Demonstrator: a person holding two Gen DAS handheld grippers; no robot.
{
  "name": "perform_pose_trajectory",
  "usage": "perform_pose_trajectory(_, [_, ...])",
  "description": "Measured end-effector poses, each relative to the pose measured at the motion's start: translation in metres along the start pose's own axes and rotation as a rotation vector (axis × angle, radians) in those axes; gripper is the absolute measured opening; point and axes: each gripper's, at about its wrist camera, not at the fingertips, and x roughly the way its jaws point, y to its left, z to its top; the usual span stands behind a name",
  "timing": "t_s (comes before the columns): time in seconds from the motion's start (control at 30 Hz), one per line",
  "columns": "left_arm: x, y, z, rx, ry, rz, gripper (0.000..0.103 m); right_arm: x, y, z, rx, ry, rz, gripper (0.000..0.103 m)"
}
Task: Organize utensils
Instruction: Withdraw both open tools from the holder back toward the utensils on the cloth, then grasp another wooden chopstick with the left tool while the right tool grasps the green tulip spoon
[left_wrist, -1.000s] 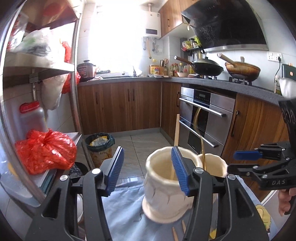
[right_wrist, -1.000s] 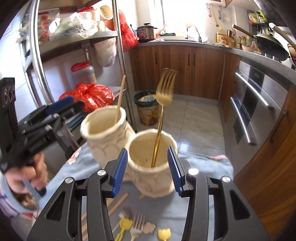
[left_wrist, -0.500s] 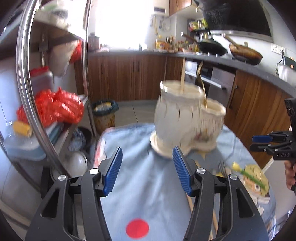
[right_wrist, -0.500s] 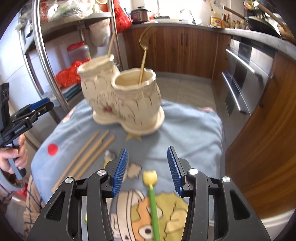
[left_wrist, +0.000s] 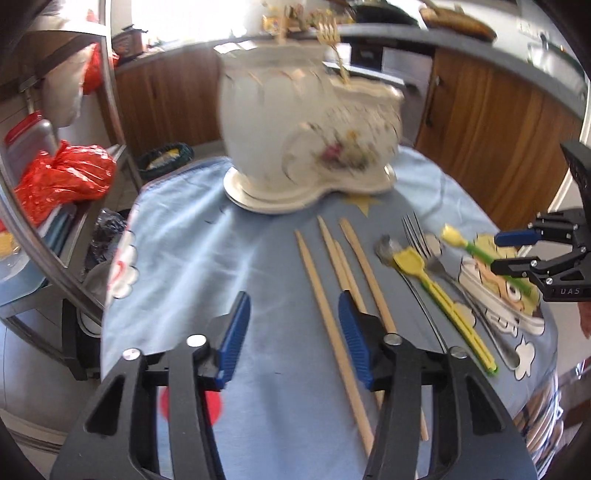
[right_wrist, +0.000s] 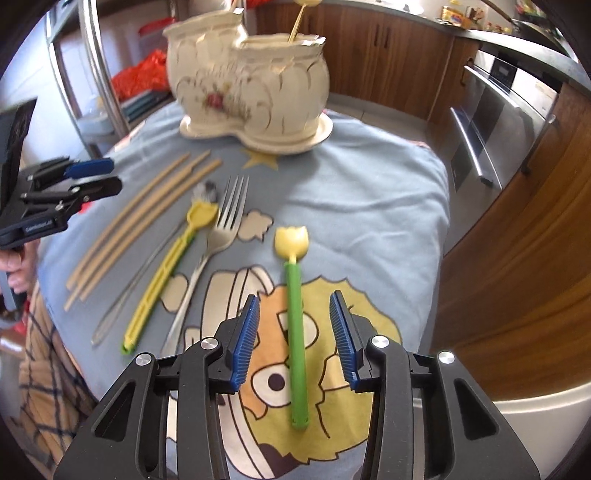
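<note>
Both open grippers have pulled back from the cream double ceramic holder (right_wrist: 251, 74); the right gripper (right_wrist: 293, 341) now straddles the green-handled tulip utensil (right_wrist: 295, 314) at six o'clock, the left gripper (left_wrist: 293, 338) over wooden chopsticks (left_wrist: 332, 295).

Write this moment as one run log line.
left gripper: open, over chopsticks | right gripper: open, astride green fork | holder: gold fork inside

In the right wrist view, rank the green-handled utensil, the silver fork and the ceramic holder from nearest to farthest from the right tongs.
1. Green-handled utensil: its handle lies between the open right tongs.
2. Silver fork: left of it, further up the cloth.
3. Ceramic holder: at the table's far end.
</note>
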Motion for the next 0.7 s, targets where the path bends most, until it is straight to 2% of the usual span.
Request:
perform_pose_trajectory(0.1, [0.011,-0.008,0.0,0.032,0.048,0.008,0.038,0.004,0.0,0.002,-0.012,0.027,-0.01,0.036])
perform_pose_trajectory(0.17, [0.017,-0.011,-0.001,0.038,0.08,0.004,0.036,0.006,-0.001,0.004,-0.017,0.039,-0.012,0.034])
perform_pose_trajectory(0.33, [0.02,-0.014,0.001,0.069,0.099,0.015,0.034,0.014,0.002,0.015,-0.047,0.091,-0.007,0.032])
perform_pose_trajectory(0.5, [0.021,-0.023,0.005,0.133,0.136,0.024,0.02,0.021,0.003,0.028,-0.074,0.168,0.026,0.017])
perform_pose_trajectory(0.6, [0.022,-0.026,0.008,0.155,0.171,0.016,0.013,0.024,0.004,0.032,-0.092,0.216,0.034,0.016])
perform_pose_trajectory(0.7, [0.023,-0.025,0.013,0.164,0.22,-0.001,0.013,0.027,0.004,0.039,-0.109,0.282,0.039,0.016])
